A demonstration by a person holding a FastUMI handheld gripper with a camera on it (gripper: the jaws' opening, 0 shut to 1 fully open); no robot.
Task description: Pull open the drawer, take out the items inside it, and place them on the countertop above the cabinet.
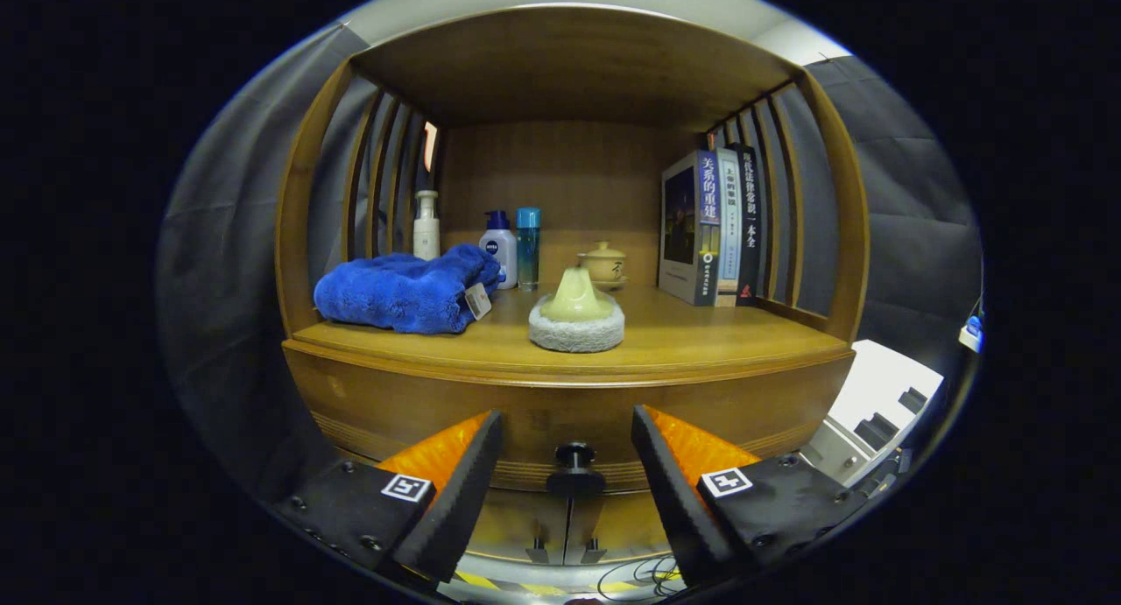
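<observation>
Gripper (567, 452) fingers spread wide, holding nothing. Drawer knob (574, 469), small, dark, round, sits between the fingertips, slightly ahead. Drawer (560, 412) front is flush with the cabinet, smooth curved wood with grooved trim.

This fits either a drawer about to be opened or one closed again; contents not visible. If gripping the knob, judge best to centre it, close squarely and pull straight back.

Beyond, on the wooden countertop (701, 338): plush blue towel (403, 291), a cream cone-shaped piece on a fuzzy round pad (576, 320), bottles (512, 246), lidded ceramic cup (604, 263), upright books (711, 228).
</observation>
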